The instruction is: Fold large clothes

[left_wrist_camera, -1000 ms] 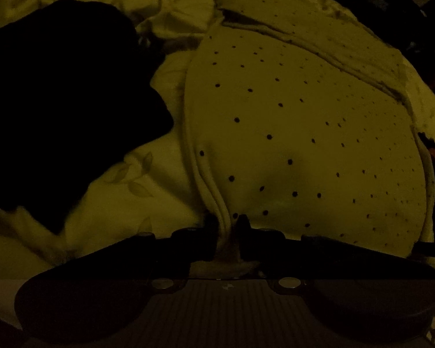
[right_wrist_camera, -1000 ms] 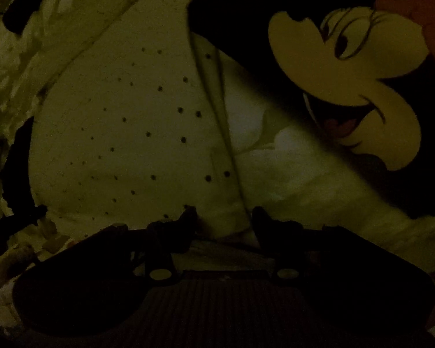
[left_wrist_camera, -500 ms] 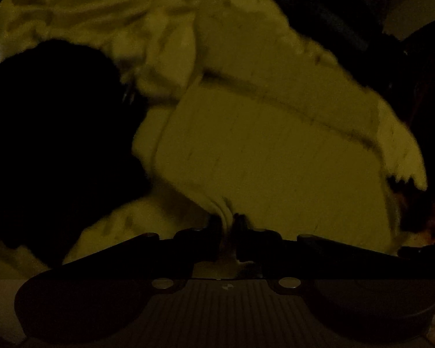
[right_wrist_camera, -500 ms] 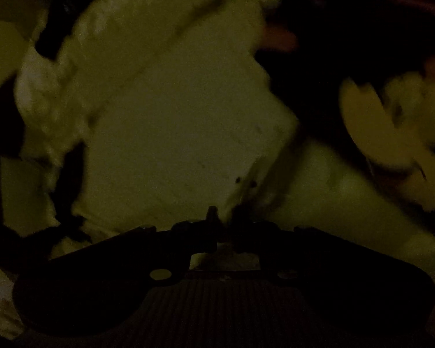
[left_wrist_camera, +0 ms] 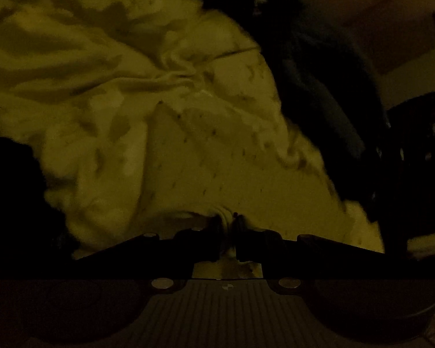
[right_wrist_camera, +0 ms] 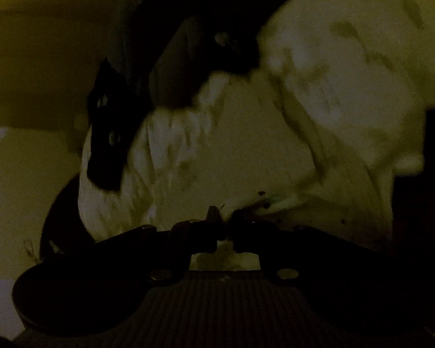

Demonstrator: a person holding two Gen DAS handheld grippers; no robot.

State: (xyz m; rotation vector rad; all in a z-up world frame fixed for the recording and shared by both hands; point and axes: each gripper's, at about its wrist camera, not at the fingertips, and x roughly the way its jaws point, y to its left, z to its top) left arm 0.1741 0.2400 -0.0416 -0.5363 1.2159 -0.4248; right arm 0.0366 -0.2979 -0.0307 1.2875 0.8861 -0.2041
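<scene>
Two grippers show, one per view, and both are pinching the same single pale dotted garment (left_wrist_camera: pixel 217 162). In the left wrist view the left gripper (left_wrist_camera: pixel 227 220) has its fingers drawn nearly together on a gathered bunch of the garment's edge at six o'clock; the cloth spreads from there toward twelve, over one crumpled pale bedsheet (left_wrist_camera: pixel 72 58) that fills nine to eleven o'clock. One dark mass of cloth (left_wrist_camera: pixel 319 92) runs from one to four o'clock; what it is cannot be told in this dim light. In the right wrist view the right gripper (right_wrist_camera: pixel 224 217) is closed almost fully on another edge of the dotted garment (right_wrist_camera: pixel 246 145), which rises toward twelve and two o'clock. One dark item (right_wrist_camera: pixel 188 63) hangs blurred at eleven o'clock.
</scene>
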